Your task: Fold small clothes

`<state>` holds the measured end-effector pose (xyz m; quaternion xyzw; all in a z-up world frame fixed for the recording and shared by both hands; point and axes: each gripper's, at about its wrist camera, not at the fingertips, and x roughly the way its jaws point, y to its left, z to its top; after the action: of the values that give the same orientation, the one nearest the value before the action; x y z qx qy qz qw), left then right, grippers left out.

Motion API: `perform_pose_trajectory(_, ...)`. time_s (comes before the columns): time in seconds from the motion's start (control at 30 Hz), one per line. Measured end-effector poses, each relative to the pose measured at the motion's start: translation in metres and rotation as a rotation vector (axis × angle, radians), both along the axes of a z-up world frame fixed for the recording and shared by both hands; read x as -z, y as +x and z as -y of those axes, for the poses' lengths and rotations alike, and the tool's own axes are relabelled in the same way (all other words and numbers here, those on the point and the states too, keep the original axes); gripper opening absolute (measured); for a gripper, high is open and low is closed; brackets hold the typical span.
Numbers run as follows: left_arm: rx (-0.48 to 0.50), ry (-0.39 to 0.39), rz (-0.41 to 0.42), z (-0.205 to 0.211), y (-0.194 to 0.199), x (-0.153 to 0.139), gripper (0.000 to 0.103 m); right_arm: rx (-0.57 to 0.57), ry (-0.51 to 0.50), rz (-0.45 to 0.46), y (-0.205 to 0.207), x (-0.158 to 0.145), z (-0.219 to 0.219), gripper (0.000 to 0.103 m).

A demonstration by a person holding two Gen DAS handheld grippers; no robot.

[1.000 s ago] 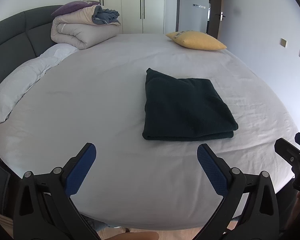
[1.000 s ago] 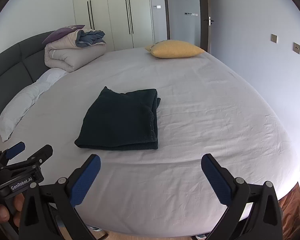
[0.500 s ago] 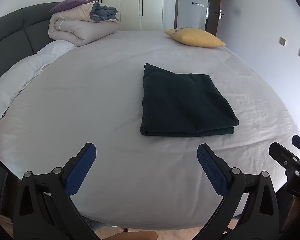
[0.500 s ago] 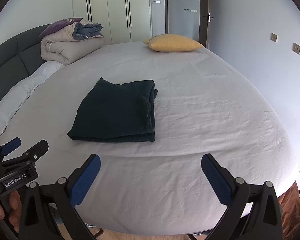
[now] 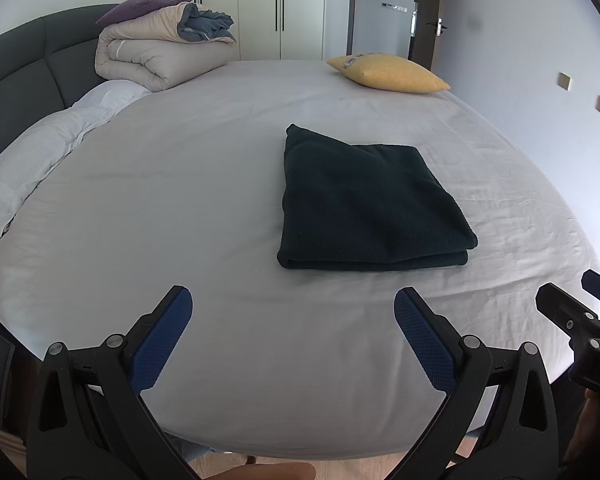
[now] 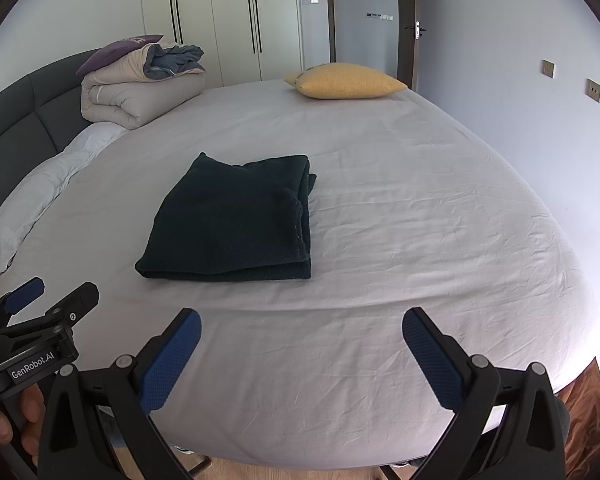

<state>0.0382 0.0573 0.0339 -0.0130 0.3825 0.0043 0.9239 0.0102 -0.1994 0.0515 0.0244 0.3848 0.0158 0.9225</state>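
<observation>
Hovering at bed (image 5: 260, 380) edge: left gripper (image 5: 292, 312) and right gripper (image 6: 300, 332) both spread wide, empty; folded dark garment (image 5: 364, 208) lying flat, well apart.

bed (image 5: 180, 208): fills both views; everything else lies on it
folded garment (image 5: 364, 204): mid-bed, flat on sheet, just ahead of both grippers
left gripper (image 5: 292, 320): near edge of bed, left of garment
right gripper (image 6: 300, 340): near edge, right of garment
rolled duvet (image 5: 156, 56): far left, w/ cushion (image 5: 144, 2) on top
pillow (image 5: 40, 152): left edge, by headboard (image 5: 16, 64)
small pillow (image 5: 388, 74): far side, behind garment
</observation>
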Motion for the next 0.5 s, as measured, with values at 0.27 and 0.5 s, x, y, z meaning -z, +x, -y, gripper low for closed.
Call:
perform_pose_trajectory(0.27,0.002,-0.002,-0.004,-0.0002,0.0017,0.0016,0.103,0.0,-0.002,0.0,0.0001,0.0006,0.0002,0.103)
perform_pose_trajectory(0.5,0.005,-0.002,-0.005,0.0014,0.0011,0.0023,0.103,-0.001,0.0,-0.001,0.0002,0.0002,0.0004,0.103)
